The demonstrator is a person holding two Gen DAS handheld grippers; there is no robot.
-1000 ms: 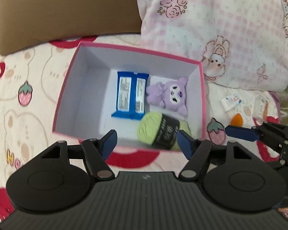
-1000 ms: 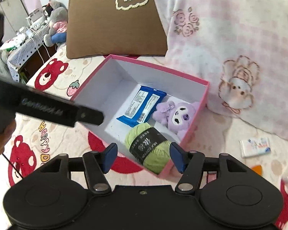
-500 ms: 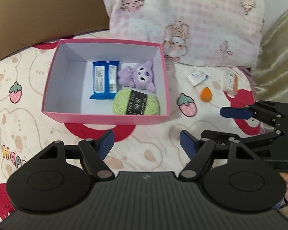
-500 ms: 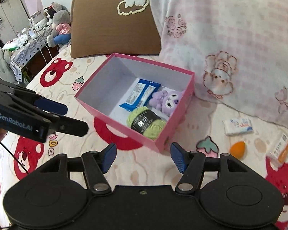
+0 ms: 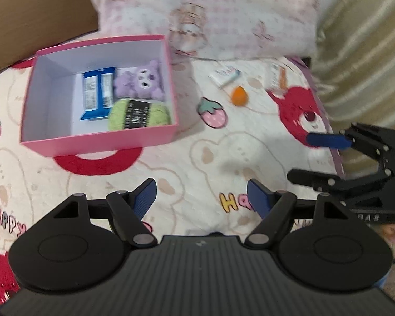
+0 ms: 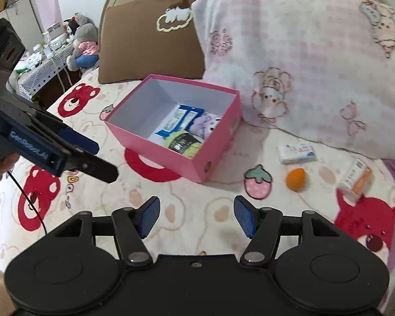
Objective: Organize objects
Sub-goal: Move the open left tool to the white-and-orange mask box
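Note:
An open pink box (image 5: pixel 100 142) (image 6: pixel 171 158) sits on the bear-print bedspread. Inside it are a blue snack packet (image 5: pixel 97 92), a purple plush (image 5: pixel 142 81) and a green yarn ball (image 5: pixel 138 114). To the box's right, loose on the bed, lie an orange egg-shaped sponge (image 5: pixel 238 94) (image 6: pixel 295 179), a small white-and-blue packet (image 5: pixel 225 76) (image 6: pixel 297 152) and an orange-and-white carton (image 5: pixel 276 77) (image 6: pixel 355 180). My left gripper (image 5: pixel 200 187) (image 6: pixel 106 160) hovers open and empty on the near side of the box. My right gripper (image 6: pixel 196 205) (image 5: pixel 300 158) is open and empty, above the bedspread short of the sponge.
A pink checked pillow (image 6: pixel 302 52) and a brown pillow (image 6: pixel 150 47) lean behind the box. The bed's right edge with a beige curtain (image 5: pixel 360 52) is close to the carton. A side table with plush toys (image 6: pixel 81 42) stands far left.
Both grippers have pulled back from over the box and shifted right, so the box looks smaller and the loose items came into view. The left jaws stand slightly wider.

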